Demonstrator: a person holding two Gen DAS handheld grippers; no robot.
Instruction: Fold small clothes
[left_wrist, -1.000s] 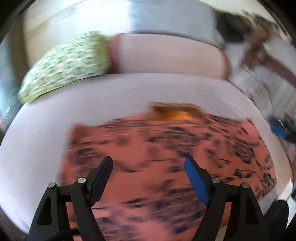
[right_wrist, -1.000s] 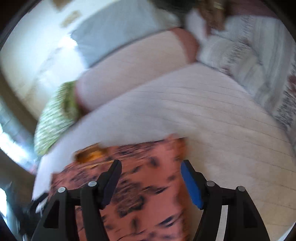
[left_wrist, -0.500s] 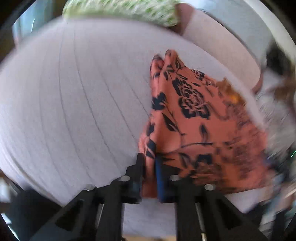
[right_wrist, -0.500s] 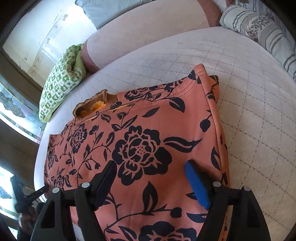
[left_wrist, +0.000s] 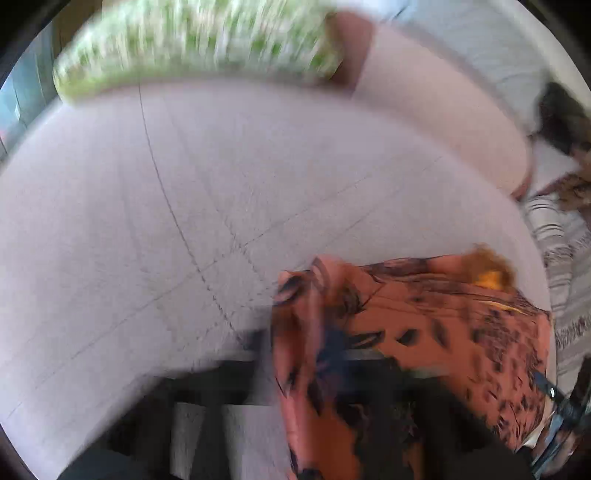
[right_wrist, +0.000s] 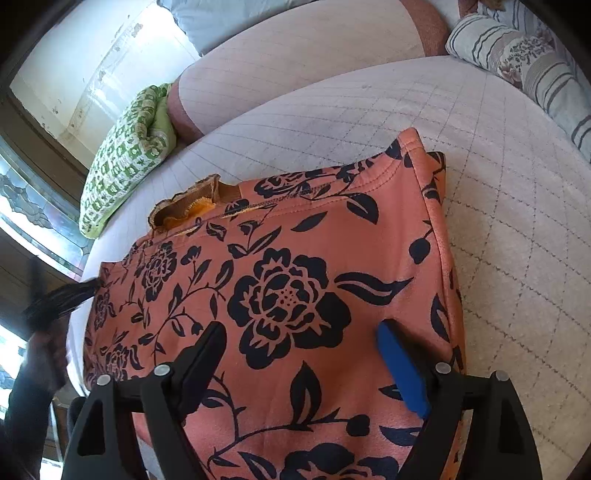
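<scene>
An orange garment with a black flower print (right_wrist: 295, 288) lies spread on the pale quilted mattress (right_wrist: 517, 258). In the blurred left wrist view my left gripper (left_wrist: 306, 354) is shut on the garment's (left_wrist: 443, 325) left edge, and bunched cloth hangs over its fingers and hides them. From the right wrist view that gripper (right_wrist: 70, 295) shows as a dark blur at the garment's far left corner. My right gripper (right_wrist: 301, 350) hovers just over the garment's near part. Its jaws are opening, with the flat cloth below them and nothing pinched.
A green-and-white patterned pillow (right_wrist: 125, 162) leans at the mattress's far left beside a pink bolster (right_wrist: 295, 74). Striped cushions (right_wrist: 517, 62) lie at the far right. A window runs along the left. A person's dark sleeve (right_wrist: 33, 387) shows at the left edge.
My left gripper went from open over the cloth to shut on its left edge, then swung with the cloth bunched up. My right gripper came down over the garment and widened its jaws.
</scene>
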